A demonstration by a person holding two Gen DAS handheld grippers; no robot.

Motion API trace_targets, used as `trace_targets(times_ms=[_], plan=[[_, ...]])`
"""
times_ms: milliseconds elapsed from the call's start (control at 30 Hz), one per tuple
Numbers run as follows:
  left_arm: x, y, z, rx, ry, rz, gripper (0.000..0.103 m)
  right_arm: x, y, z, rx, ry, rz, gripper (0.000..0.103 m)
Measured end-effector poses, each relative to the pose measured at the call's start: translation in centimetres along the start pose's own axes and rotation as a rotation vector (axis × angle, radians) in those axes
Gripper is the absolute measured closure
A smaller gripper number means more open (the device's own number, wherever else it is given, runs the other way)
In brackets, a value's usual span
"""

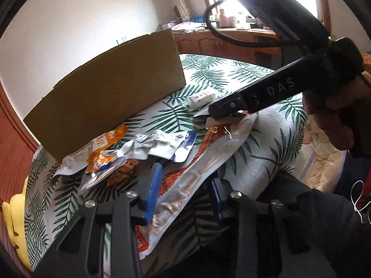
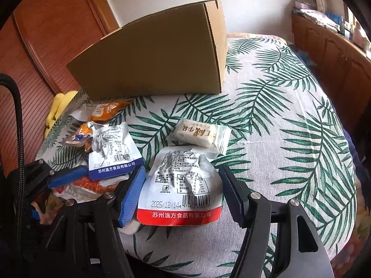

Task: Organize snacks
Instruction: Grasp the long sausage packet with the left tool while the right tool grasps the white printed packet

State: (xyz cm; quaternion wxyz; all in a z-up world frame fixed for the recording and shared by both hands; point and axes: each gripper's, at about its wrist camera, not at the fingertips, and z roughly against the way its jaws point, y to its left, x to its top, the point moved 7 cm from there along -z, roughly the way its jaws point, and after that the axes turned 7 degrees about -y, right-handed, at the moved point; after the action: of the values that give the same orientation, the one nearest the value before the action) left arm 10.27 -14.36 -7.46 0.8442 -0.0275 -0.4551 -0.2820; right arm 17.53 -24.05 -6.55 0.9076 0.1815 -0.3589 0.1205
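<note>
My left gripper (image 1: pixel 185 192) is shut on a large white and orange snack bag (image 1: pixel 185 176), its blue pads against the bag's two sides. In the right wrist view one of its pads (image 2: pixel 67 176) lies over that bag (image 2: pixel 92 185). My right gripper (image 2: pixel 182 194) stands open, straddling a crumpled white pouch with a red bottom (image 2: pixel 180 185) that lies flat; the pads sit close to its edges. The left wrist view shows the right gripper (image 1: pixel 222 111) from the side. A tall cardboard box (image 2: pixel 157 58) (image 1: pixel 111 88) stands behind the snacks.
On the leaf-print bed sheet (image 2: pixel 278 115) lie a wrapped cake bar (image 2: pixel 199 134), a blue-bottomed pouch (image 2: pixel 113 153) and an orange packet (image 2: pixel 109 110). A yellow soft toy (image 1: pixel 14 220) sits at the bed's left edge. A wooden cabinet (image 2: pixel 336 53) runs along the right.
</note>
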Motion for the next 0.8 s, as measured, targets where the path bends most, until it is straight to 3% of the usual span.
trace_targets(times_ms=[233,367,467,800], plan=[[-0.5,2.9,1.7,0.005,-0.001,0.077,0.075,0.2,-1.0,0.3,-0.015,-0.008,-0.018,0.037],[-0.8,4.4,2.7,-0.002,-0.008,0.134,0.079,-0.1,-0.3,0.2,-0.062,-0.016,0.041,0.036],[-0.7,5.3,3.6,-0.005,-0.023,0.166,0.089,-0.4,0.2,0.1,-0.109,-0.032,0.086,0.036],[-0.4,7.5,4.6,-0.021,-0.051,0.264,0.090,-1.3,1.4,-0.5,-0.217,-0.097,0.157,0.036]])
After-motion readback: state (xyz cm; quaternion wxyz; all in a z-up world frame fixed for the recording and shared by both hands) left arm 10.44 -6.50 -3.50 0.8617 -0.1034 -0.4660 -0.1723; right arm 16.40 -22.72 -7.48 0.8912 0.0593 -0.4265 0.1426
